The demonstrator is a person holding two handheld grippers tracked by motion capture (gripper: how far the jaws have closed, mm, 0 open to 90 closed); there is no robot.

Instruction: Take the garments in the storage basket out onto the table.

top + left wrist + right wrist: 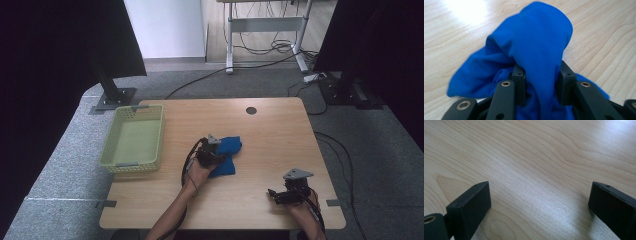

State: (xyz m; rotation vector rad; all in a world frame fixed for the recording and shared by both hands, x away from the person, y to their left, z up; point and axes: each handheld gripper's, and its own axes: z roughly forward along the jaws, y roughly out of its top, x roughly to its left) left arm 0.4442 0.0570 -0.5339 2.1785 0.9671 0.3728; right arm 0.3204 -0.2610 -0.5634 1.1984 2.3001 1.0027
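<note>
Your left gripper [216, 150] had a fold of the cloth [229, 155] between its fingers [518, 77], the rest trailing on the table [260, 145] toward 2 o'clock. Your right gripper [280, 195] gaped empty, farther off.

Left gripper [212, 151] on blue cloth [227, 152] (crumpled)
</note>
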